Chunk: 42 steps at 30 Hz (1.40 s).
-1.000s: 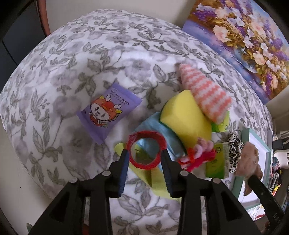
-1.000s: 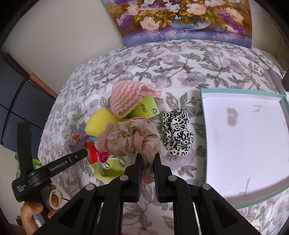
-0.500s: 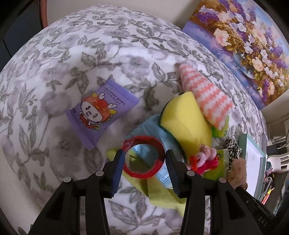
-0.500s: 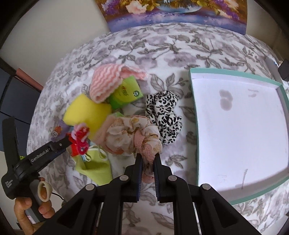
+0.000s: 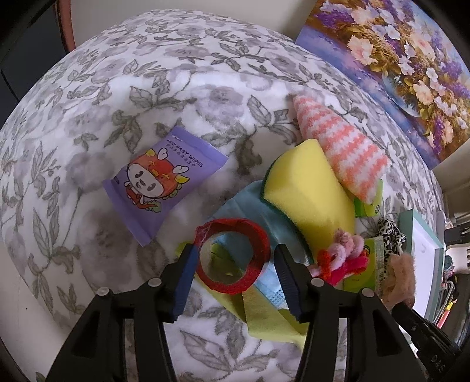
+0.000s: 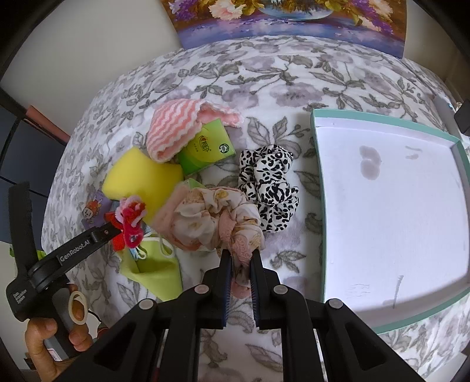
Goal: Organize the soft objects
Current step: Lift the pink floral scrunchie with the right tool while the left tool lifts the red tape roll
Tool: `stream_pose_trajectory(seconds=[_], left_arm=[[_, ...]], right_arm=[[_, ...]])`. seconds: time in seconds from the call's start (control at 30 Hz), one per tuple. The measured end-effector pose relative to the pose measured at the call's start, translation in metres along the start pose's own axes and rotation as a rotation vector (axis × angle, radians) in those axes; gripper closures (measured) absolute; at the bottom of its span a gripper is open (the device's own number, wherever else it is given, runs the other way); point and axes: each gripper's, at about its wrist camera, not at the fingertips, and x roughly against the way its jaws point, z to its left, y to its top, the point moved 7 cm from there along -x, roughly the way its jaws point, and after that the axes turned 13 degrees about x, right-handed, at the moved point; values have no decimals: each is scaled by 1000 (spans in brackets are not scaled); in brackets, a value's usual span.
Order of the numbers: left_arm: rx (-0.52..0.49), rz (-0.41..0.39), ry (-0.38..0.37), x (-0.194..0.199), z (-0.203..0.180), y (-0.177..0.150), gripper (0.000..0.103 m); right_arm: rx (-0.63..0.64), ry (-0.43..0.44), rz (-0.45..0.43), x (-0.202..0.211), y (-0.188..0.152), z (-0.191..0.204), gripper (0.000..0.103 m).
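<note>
My left gripper [image 5: 233, 255] is open, its fingers on either side of a red ring scrunchie [image 5: 232, 255] that lies on a blue cloth [image 5: 249, 202]; the left finger touches the ring. My right gripper [image 6: 241, 258] is shut on a pink floral scrunchie [image 6: 211, 217] and holds it just above the bed. A leopard scrunchie [image 6: 267, 188] lies beside it, left of the white tray [image 6: 317, 188] with a teal rim. A yellow sponge [image 5: 305, 188], a pink striped cloth [image 5: 340, 147] and a pink-red pipe-cleaner tie [image 5: 343, 255] lie in the pile.
A purple baby-wipes pack [image 5: 161, 179] lies left of the pile. A green tissue pack [image 6: 205, 150] sits under the striped cloth. A yellow-green cloth [image 6: 152, 267] lies at the pile's front. A flower painting [image 6: 288, 20] leans on the wall behind.
My left gripper's jaws have opened wider around the red ring. My right gripper has carried the floral scrunchie a little toward the tray.
</note>
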Motion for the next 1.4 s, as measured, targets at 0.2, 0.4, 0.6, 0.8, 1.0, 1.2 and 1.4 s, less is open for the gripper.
stream_pose_trajectory(seconds=[0.2,0.4,0.6,0.8,1.0,1.2,1.4], left_arm=[[7,-1,17,-4,3,1,47],[32,3,-7,-2,8,0,47],[43,17,-20,-1,10,-2,47],[43,18,-19,-2,10,0,47],[46,29,3,-8,13,0,47],[56,30,-15,-4,15,-2,51],[74,23,-37,2,20,-3,56]], right_arm=[[0,0,2,0,0,0,91],[1,1,2,0,0,0,91],[6,2,3,-1,1,1,91],[8,0,4,-1,0,1,91],[10,0,13,-2,0,1,91],[12,0,14,-3,1,1,91],[17,-1,13,-3,1,2,91]])
